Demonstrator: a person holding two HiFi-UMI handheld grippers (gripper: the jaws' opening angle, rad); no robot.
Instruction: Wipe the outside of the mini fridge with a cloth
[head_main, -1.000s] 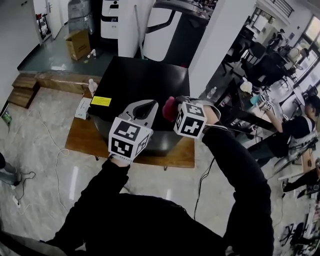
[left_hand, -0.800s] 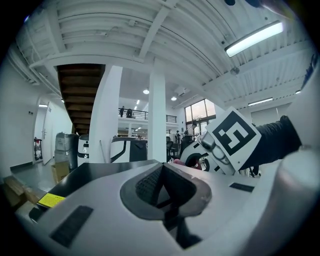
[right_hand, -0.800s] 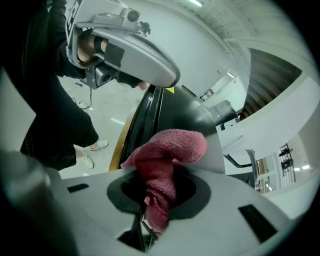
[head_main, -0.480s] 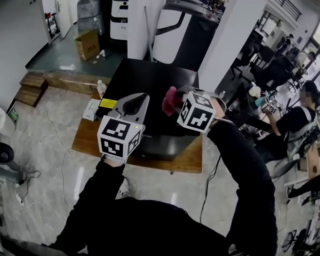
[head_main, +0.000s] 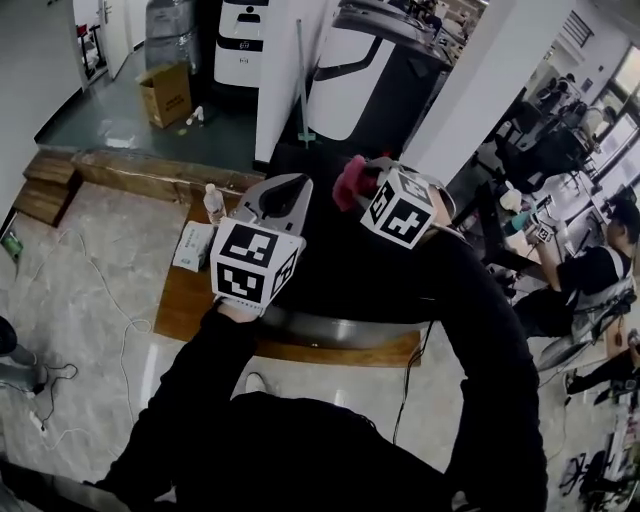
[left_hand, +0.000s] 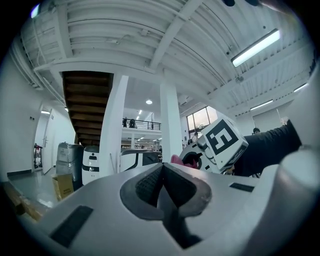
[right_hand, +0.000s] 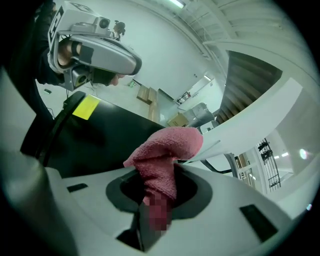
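right gripper (right_hand: 159, 182) clamps cloth (right_hand: 170, 145), left gripper (left_hand: 162, 181) closed — fridge (head_main: 330, 262) mostly hidden

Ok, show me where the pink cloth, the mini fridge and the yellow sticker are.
pink cloth (right_hand: 167, 147): right gripper view, on its bunched upper fold.
mini fridge (right_hand: 120, 134): right gripper view, on its bare black surface.
yellow sticker (right_hand: 86, 107): right gripper view, on the sticker's middle.

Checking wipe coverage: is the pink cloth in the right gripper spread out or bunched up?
Bunched up: the pink cloth pokes from the right gripper, whose jaws clamp it, as a rolled wad.
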